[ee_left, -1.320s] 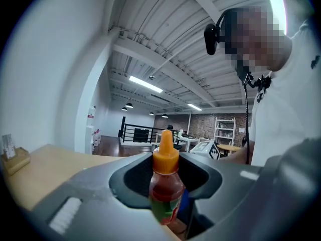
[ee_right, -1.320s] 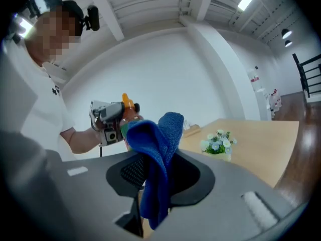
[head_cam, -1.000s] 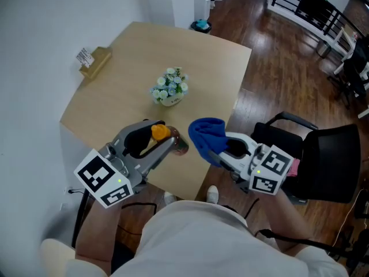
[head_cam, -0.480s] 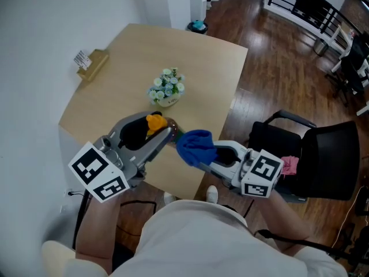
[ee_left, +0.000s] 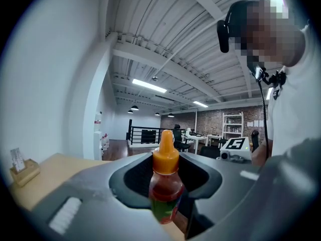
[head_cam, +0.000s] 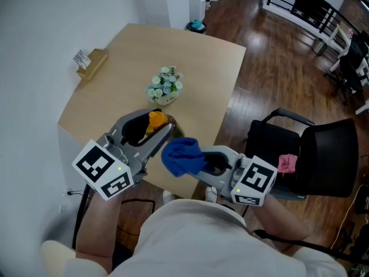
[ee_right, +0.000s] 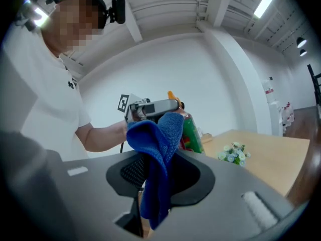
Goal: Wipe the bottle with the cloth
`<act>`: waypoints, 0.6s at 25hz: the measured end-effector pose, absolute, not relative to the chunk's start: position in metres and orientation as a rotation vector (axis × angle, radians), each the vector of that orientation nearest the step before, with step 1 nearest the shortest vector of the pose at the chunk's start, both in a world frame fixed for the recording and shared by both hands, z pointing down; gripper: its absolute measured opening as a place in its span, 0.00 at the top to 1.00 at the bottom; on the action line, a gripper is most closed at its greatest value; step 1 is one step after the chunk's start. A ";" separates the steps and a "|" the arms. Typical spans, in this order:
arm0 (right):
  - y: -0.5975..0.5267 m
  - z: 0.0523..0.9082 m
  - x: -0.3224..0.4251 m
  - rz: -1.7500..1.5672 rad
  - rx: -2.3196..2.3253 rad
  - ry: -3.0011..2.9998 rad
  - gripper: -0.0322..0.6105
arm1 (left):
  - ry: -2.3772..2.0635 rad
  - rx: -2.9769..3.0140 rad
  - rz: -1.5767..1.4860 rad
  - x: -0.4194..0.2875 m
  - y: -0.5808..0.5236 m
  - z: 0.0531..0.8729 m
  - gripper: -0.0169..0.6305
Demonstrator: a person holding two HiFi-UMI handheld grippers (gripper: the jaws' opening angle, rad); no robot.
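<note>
My left gripper [head_cam: 164, 133] is shut on a small sauce bottle [ee_left: 165, 189] with an orange cap [head_cam: 156, 120] and a red and green body, held above the table's near edge. The right gripper [head_cam: 190, 165] is shut on a bunched blue cloth [head_cam: 181, 157]. That cloth [ee_right: 157, 152] presses against the bottle [ee_right: 188, 132] from the right, covering most of its body in the head view. In the right gripper view the bottle stands just behind the cloth, with the left gripper [ee_right: 150, 107] across its top.
A light wooden table [head_cam: 121, 91] holds a small pot of white and blue flowers [head_cam: 164, 89] at its middle and a brown box [head_cam: 92, 63] at its far left edge. A black chair [head_cam: 305, 154] stands on the wood floor to the right.
The right gripper has carried the blue cloth leftward, from apart at the right to up against the bottle. The left gripper and bottle have hardly moved.
</note>
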State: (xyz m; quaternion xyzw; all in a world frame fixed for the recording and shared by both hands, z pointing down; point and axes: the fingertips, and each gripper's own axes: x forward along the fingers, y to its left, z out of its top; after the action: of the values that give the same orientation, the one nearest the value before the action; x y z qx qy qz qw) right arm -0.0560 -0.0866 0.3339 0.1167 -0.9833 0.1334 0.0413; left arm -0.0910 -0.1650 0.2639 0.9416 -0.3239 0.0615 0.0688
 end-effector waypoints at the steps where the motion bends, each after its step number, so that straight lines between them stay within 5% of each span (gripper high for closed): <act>1: -0.085 0.331 -0.062 0.393 0.343 -3.015 0.77 | -0.970 2.833 0.179 -0.089 -0.163 0.265 0.73; 15: -0.082 0.442 -0.043 0.654 0.395 -2.770 0.77 | -0.919 2.864 0.073 -0.084 -0.129 0.237 0.73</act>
State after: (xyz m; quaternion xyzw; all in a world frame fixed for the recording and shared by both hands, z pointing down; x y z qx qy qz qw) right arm -0.0428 -0.0819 0.4420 0.1361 -0.9553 0.2256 0.1338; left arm -0.0840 -0.1290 0.2367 0.9498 -0.3047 0.0242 0.0664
